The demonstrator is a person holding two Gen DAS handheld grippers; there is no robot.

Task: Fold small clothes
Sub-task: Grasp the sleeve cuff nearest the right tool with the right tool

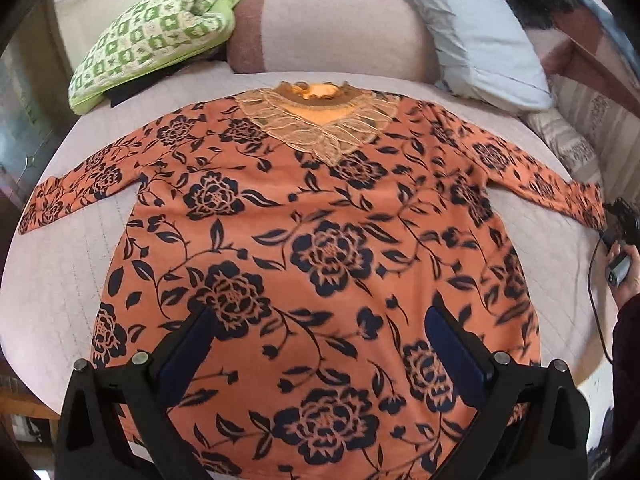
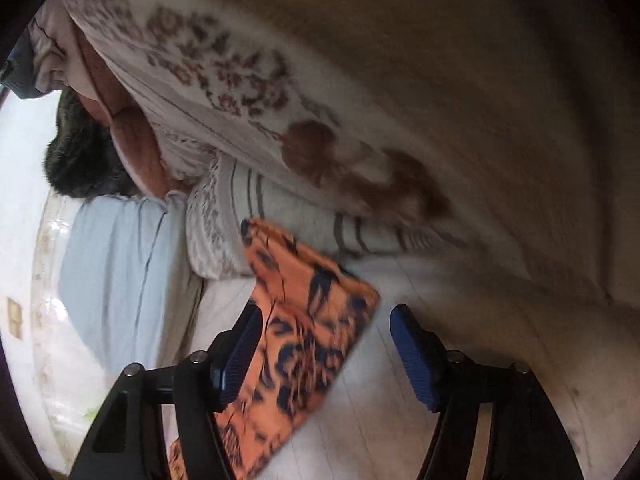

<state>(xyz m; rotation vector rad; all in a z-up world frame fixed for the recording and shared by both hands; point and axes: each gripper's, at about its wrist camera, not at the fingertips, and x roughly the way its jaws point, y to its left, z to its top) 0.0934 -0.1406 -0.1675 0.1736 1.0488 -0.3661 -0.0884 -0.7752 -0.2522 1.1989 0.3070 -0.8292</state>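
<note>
Bed (image 1: 60,288), pale quilted cover; orange floral top (image 1: 320,240) flat ahead of left gripper (image 1: 320,344), released. Right gripper (image 2: 326,356) released over sleeve cuff (image 2: 304,320). Pillows (image 1: 480,40) beyond.

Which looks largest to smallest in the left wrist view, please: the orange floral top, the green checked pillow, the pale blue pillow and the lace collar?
1. orange floral top, by far.
2-3. pale blue pillow and green checked pillow look alike; fisheye distortion near the edges leaves them unranked.
4. lace collar.
</note>
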